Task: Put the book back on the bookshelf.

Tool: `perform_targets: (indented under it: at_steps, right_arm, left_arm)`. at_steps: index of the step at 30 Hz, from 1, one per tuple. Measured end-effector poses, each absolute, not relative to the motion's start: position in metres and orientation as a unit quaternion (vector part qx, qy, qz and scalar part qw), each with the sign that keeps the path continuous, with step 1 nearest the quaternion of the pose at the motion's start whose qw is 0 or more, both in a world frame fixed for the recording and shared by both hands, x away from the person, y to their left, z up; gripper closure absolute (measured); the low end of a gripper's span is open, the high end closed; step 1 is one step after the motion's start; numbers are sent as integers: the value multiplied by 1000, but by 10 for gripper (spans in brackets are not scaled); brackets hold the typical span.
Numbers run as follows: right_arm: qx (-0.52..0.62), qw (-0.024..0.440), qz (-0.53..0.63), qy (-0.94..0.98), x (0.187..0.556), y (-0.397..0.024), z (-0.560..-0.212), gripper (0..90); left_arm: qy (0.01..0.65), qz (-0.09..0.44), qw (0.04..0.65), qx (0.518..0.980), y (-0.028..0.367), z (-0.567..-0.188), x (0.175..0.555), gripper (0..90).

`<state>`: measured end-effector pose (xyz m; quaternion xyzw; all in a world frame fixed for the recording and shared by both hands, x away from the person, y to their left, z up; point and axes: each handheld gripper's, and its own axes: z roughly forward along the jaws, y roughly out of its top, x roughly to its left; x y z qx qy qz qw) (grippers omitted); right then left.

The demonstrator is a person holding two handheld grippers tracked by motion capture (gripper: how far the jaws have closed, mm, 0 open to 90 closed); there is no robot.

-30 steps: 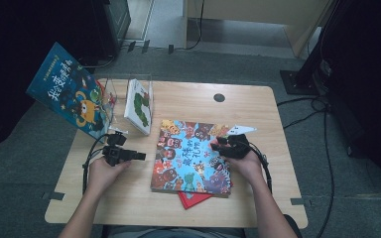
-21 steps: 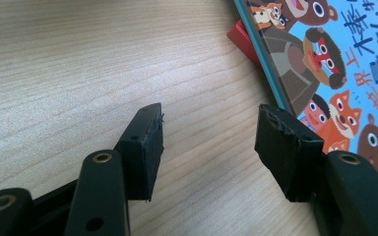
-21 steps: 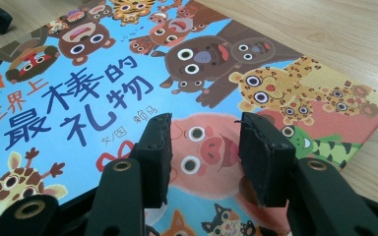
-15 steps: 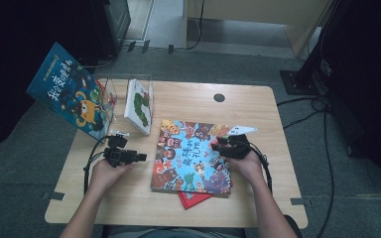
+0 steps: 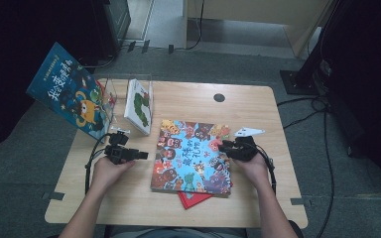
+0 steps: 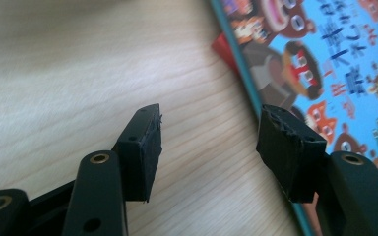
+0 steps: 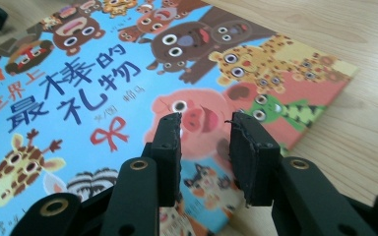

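High view — glossy rectangular book [image 5: 191, 156] (flat)

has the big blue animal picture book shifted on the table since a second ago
No. The big blue animal picture book lies where it was, its top edge the same way below the dark round hole in the wooden table.

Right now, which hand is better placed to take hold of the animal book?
Right, probably. The right tool hangs over the book's cover, jaws just narrowed, nothing between them. The left tool sits open over bare table beside it.
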<state>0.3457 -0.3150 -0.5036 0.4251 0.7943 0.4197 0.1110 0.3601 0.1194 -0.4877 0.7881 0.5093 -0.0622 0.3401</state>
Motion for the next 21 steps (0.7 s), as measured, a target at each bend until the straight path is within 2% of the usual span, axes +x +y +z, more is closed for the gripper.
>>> perform_targets:
  at_steps: [5,10,18,21]
  right_arm:
    - [433,117,415,792,339,-324,-503,705]
    - [441,121,410,789,331,-334,-504,724]
    - [446,116,393,796,321,-344,-507,864]
    - [442,109,389,801,320,-344,-508,877]
  left_arm:
    - [505,-71,338,791,109,-488,364,378]
    - [497,-83,346,791,101,-486,370,377]
    - [488,-98,346,795,92,-489,376,376]
    - [485,-99,345,797,89,-491,376,373]
